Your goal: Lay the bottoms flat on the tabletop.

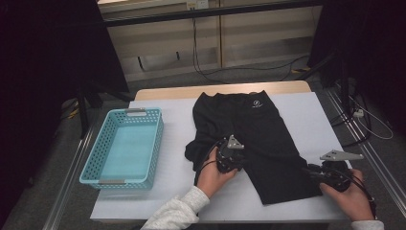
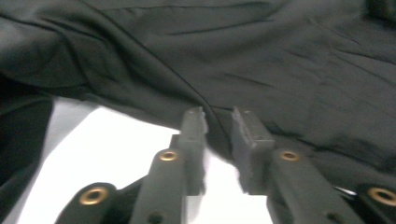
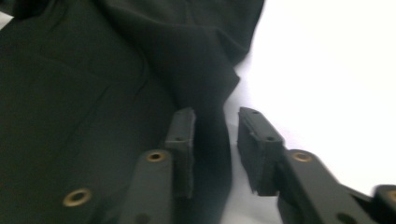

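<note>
No words or numbers can be read anywhere. The one sign is a small white emblem [image 1: 257,105] printed on the black garment [image 1: 268,139] near its far edge in the high view (too small to make out its shape or any lettering in it). In both gripper views the cloth is plain and unmarked.

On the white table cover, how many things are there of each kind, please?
Black fabric garment: 1
Light blue plastic mesh basket: 1
Hand-held black gripper: 2 (left gripper, right gripper)
Total: 4
</note>
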